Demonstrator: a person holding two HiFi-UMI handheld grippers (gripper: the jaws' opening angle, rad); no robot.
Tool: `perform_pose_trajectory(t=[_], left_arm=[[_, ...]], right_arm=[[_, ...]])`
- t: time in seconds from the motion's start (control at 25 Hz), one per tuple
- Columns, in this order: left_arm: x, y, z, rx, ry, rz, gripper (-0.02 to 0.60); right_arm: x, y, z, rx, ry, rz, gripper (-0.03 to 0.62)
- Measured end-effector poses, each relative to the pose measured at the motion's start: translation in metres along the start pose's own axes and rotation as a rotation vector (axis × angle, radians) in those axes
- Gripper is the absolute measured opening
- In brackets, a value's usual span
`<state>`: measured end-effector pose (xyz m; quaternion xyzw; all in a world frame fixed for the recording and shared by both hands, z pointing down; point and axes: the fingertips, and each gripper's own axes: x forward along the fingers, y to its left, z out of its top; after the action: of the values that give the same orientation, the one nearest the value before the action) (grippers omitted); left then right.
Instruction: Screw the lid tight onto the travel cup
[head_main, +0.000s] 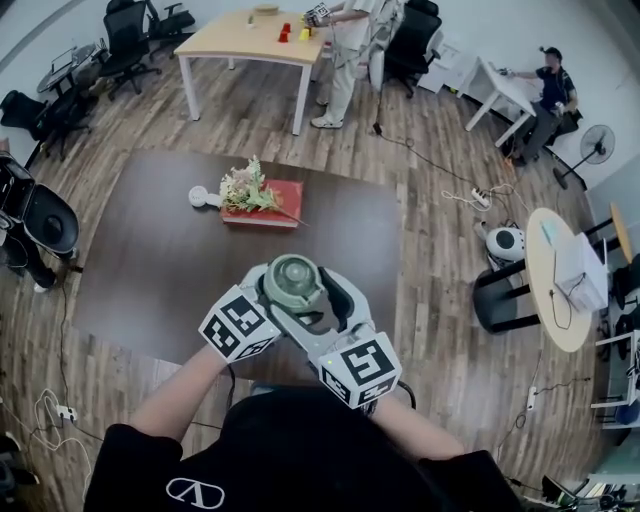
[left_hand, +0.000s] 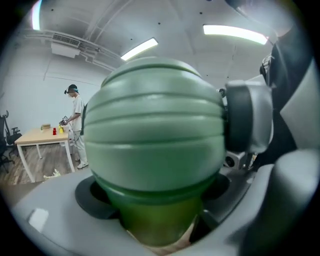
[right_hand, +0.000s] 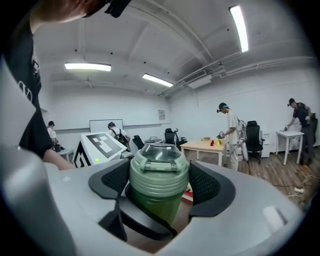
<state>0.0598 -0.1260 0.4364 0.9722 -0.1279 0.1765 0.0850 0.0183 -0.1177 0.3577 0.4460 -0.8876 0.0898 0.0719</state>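
A green travel cup (right_hand: 157, 206) with a pale green ribbed lid (head_main: 293, 281) is held up over the near edge of the dark table (head_main: 150, 260). My left gripper (head_main: 280, 306) comes in from the left and is shut on the cup's body (left_hand: 160, 220), just under the lid (left_hand: 155, 135). From the right, my right gripper (right_hand: 159, 182) has its dark pads against both sides of the lid (right_hand: 159, 172). One of its fingers (left_hand: 245, 120) shows pressed to the lid in the left gripper view. The cup stands upright; its base is hidden.
A red box with a flower bunch (head_main: 262, 203) and a small white object (head_main: 203, 196) lie at the far side of the table. Beyond are a wooden table (head_main: 250, 40), office chairs, people, and a round white table (head_main: 560, 280) at the right.
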Motion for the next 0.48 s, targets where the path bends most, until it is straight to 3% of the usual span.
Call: perform_pose_trajectory(t=[0.2, 0.36, 0.48], left_arm=[[-0.012, -0.015, 0.015, 0.023, -0.045, -0.123, 0.413], [-0.015, -0.051, 0.014, 0.106, 0.001, -0.294, 0.411], [-0.013, -0.055, 0.014, 0.122, 0.019, -0.299, 0.411]], right_arm=[[-0.026, 0.005, 0.019, -0.062, -0.096, 0.416, 0.406], [-0.038, 0.016, 0.017, -0.203, -0.013, 0.710, 0.411], [-0.038, 0.020, 0.017, -0.219, 0.033, 0.798, 0.407]])
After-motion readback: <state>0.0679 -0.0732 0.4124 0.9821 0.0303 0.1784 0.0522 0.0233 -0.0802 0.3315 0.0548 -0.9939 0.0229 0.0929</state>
